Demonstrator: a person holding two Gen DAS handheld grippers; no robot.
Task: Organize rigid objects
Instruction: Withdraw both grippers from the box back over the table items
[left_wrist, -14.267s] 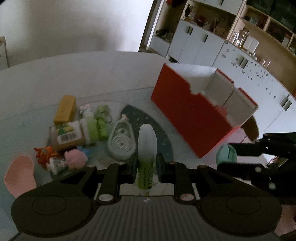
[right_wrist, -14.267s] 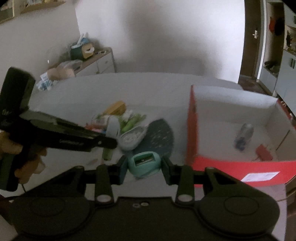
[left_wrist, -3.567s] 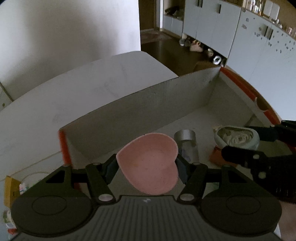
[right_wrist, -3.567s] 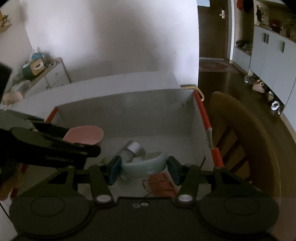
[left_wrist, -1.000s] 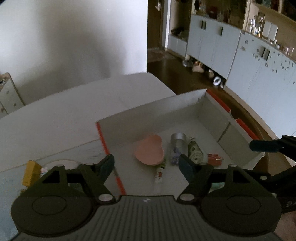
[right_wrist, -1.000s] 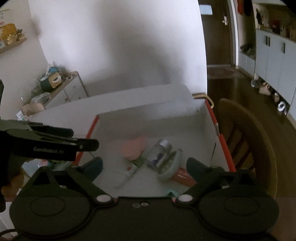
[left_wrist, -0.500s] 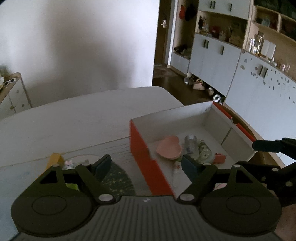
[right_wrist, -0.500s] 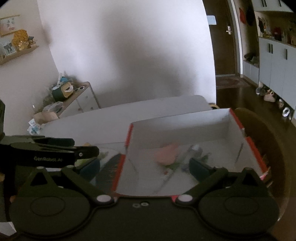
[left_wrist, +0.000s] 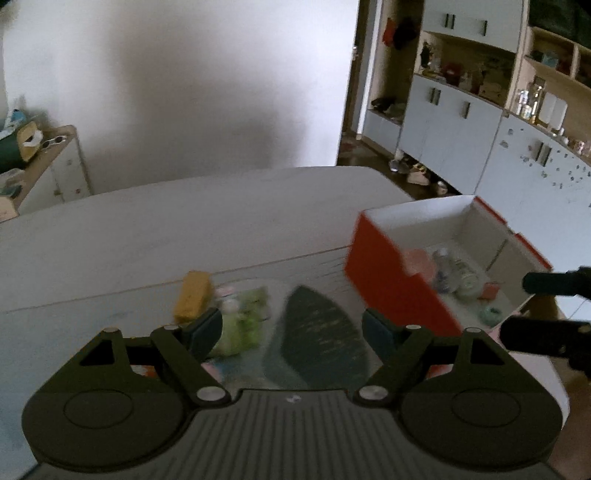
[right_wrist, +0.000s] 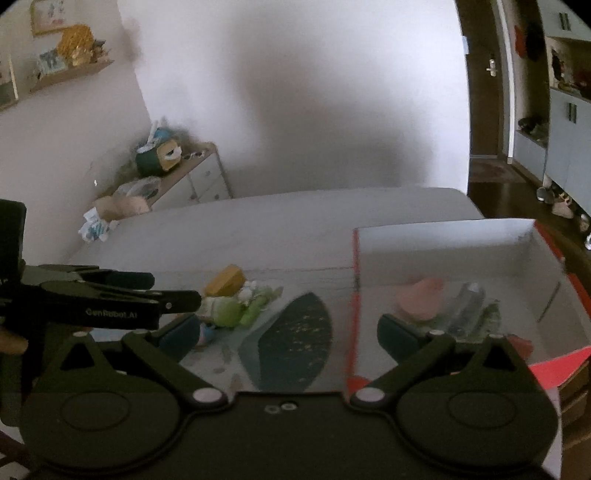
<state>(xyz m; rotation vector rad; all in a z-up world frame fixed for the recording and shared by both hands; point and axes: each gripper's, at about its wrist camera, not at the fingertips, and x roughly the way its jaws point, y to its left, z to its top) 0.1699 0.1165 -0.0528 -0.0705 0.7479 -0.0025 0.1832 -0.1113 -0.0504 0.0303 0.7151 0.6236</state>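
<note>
While both grippers, left (left_wrist: 291, 325) and right (right_wrist: 284, 332), hang with fingers wide and empty, remaining pile (left_wrist: 236, 314) sits on the counter (left_wrist: 147, 229) left of red box (left_wrist: 391, 288); next: reach, pinch one item.

Both tongs, L (left_wrist: 291, 326) & R (right_wrist: 290, 338), now empty, pulled from red box (left_wrist: 391, 291) toward leftover pile (left_wrist: 236, 317).

Motion-blurred small items inside the open red-and-white cardboard box (left_wrist: 388, 273) cannot be identified; its near corner is cut off.
</note>
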